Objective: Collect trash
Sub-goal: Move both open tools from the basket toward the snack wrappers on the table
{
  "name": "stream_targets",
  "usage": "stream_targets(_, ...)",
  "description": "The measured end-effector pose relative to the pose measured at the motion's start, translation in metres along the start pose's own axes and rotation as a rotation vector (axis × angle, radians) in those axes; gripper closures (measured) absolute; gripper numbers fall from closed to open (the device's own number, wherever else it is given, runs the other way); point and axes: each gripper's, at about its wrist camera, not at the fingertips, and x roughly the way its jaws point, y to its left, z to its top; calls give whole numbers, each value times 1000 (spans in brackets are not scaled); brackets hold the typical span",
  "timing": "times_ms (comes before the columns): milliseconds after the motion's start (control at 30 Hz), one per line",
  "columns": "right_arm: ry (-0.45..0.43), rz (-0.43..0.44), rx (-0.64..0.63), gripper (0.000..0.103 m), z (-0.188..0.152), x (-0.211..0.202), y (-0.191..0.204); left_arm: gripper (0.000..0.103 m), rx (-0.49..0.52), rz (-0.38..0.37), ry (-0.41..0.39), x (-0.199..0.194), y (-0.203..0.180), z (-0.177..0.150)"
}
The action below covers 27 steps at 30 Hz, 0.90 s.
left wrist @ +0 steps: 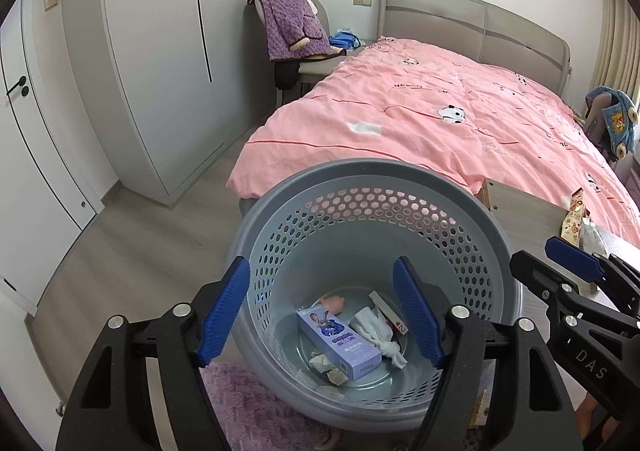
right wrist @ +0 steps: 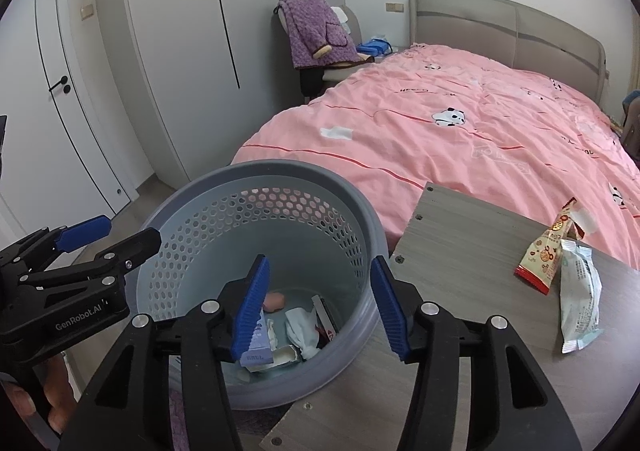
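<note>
Both grippers hover over the bin (left wrist: pixel 360 187), left gripper (left wrist: pixel 324 315) and right gripper (right wrist: pixel 316 307) released, empty; box (left wrist: pixel 340 343) inside, two wrappers (right wrist: pixel 560 263) near the tabletop's (right wrist: pixel 460 235) right edge.

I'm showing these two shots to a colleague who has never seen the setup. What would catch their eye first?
Probably the grey perforated bin in the foreground, with a purple cartoon-rabbit box and crumpled tissues at its bottom. Both blue-padded tools hang empty above it: the left hand-held gripper and the right hand-held gripper. Behind spreads the pink panda duvet, with two snack wrappers on the wooden table to the right.
</note>
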Motion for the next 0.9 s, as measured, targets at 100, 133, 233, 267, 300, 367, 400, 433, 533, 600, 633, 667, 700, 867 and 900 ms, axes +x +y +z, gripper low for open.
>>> stream_targets(100,-8,-11,9,45,-3,-6,-4,30,4,-2,-5,-5,-3,-2)
stream_targets(133,-11,-14,12,43,-4,-8,-5,29,6,-3,-5,-7,-4,-2)
stream_targets(233,-28,-27,16,32,-8,-16,-9,27,14,-9,-9,-11,-7,-4)
stream_targets(267,-32,-33,16,30,-9,-19,-10,27,17,-10,-13,-13,-9,-4)
stream_targets(300,-34,-37,16,28,-9,-20,-12,27,20,-10,-15,-14,-11,-5)
stream_targets(367,-37,-46,24,26,-12,-24,-17,26,27,-13,-20,-17,-15,-5)
stream_targets(400,-38,-52,29,25,-14,-27,-20,26,32,-15,-22,-19,-18,-5)
stream_targets(433,-38,-56,32,25,-15,-28,-22,25,37,-18,-25,-20,-20,-6)
stream_targets(533,-35,-72,48,22,-22,-33,-33,25,52,-31,-28,-24,-29,-7)
stream_targets(600,-32,-88,59,20,-27,-36,-40,25,62,-42,-27,-25,-37,-9)
stream_targets(633,-29,-96,68,20,-31,-38,-46,25,68,-49,-26,-26,-41,-9)
stream_targets(667,-26,-106,78,20,-35,-40,-51,25,76,-56,-27,-27,-46,-10)
stream_targets(700,-24,-112,85,20,-37,-41,-54,25,82,-61,-27,-27,-49,-11)
stream_targets(867,-25,-155,133,19,-52,-53,-81,24,119,-92,-23,-31,-73,-15)
stream_targets(900,-27,-168,148,18,-55,-56,-89,24,125,-98,-21,-31,-77,-16)
